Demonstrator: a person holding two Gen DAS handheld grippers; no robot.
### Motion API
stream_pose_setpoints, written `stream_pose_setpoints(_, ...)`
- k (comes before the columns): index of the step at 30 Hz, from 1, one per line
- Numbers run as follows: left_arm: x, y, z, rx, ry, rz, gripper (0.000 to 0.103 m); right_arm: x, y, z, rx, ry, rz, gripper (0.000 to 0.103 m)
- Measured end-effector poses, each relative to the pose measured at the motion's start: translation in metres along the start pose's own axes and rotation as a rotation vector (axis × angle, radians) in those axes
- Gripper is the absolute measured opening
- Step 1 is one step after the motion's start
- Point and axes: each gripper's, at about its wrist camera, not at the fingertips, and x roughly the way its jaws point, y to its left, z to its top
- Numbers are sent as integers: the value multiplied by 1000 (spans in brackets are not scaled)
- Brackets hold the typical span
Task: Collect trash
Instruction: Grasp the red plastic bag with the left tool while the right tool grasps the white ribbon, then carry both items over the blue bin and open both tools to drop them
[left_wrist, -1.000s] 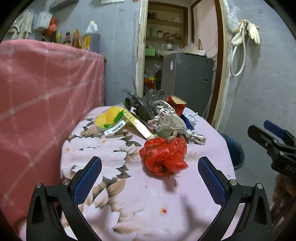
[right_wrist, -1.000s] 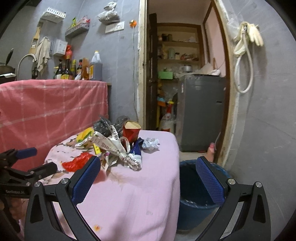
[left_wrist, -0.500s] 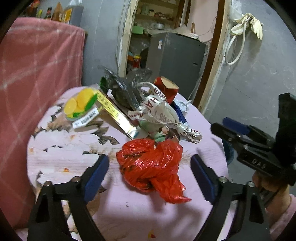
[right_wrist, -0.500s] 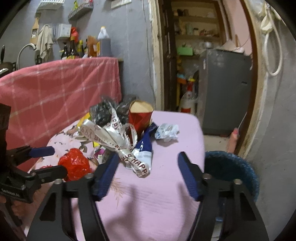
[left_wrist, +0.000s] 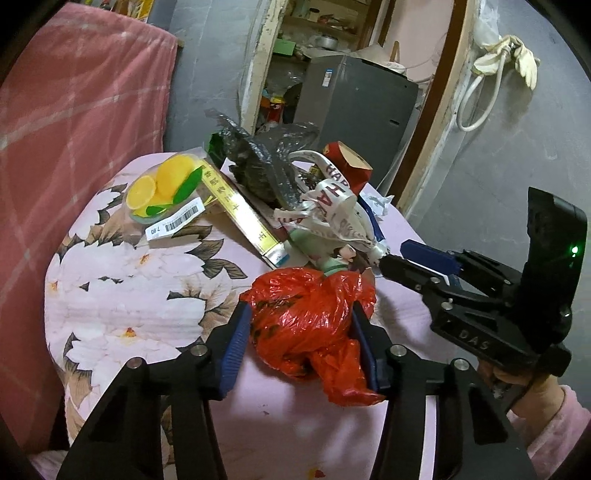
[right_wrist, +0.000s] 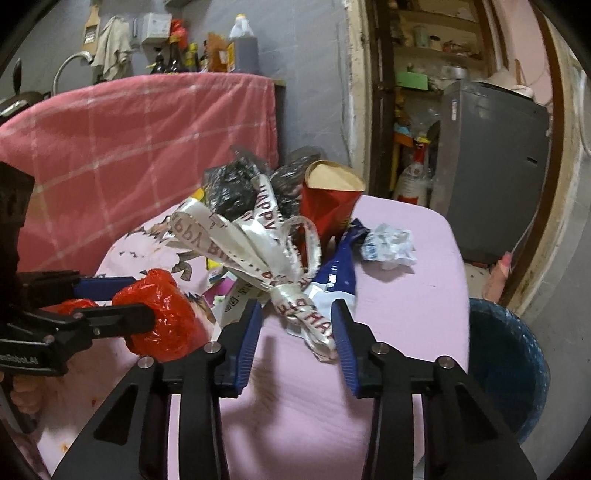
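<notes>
A crumpled red plastic bag (left_wrist: 306, 317) lies on the pink flowered tablecloth (left_wrist: 140, 295). My left gripper (left_wrist: 301, 332) is shut on it, both pads pressing its sides; it also shows in the right wrist view (right_wrist: 166, 314). My right gripper (right_wrist: 295, 325) is half closed around the end of a white "Happy Birthday" ribbon (right_wrist: 258, 251), pads close beside it but apart from it. Behind lie a red paper cup (right_wrist: 328, 206), a blue wrapper (right_wrist: 340, 273), a crumpled paper ball (right_wrist: 388, 245), a black plastic bag (left_wrist: 262, 162) and a lemon-print packet (left_wrist: 162, 188).
A blue bin (right_wrist: 506, 369) stands on the floor right of the table. A pink cloth-covered counter (right_wrist: 129, 129) stands to the left. A grey cabinet (right_wrist: 487, 162) stands in the doorway behind. A long yellow box (left_wrist: 240, 214) lies among the trash.
Both grippers moved forward to the trash pile and narrowed. The left closed onto the red bag. The right closed in around the ribbon's end.
</notes>
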Motion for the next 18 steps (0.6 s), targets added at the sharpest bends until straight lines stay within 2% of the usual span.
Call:
stream_pose_setpoints(4,-2,3,0,-12,2,-5,43,10,3,5,-25,17,-8,33)
stream_pose_setpoints(8,-2,6,1,-43,2,-19,40,20,5,6,-38,45,-23,25)
stream_pose_setpoints(11,-6,7,0,-64,-7,-24,38,23,7,6,-36,52,-15,22)
stream_pose_setpoints(18,-19,-1,-6,-70,-59,-15,36,9,13,0,-36,13,-5,16)
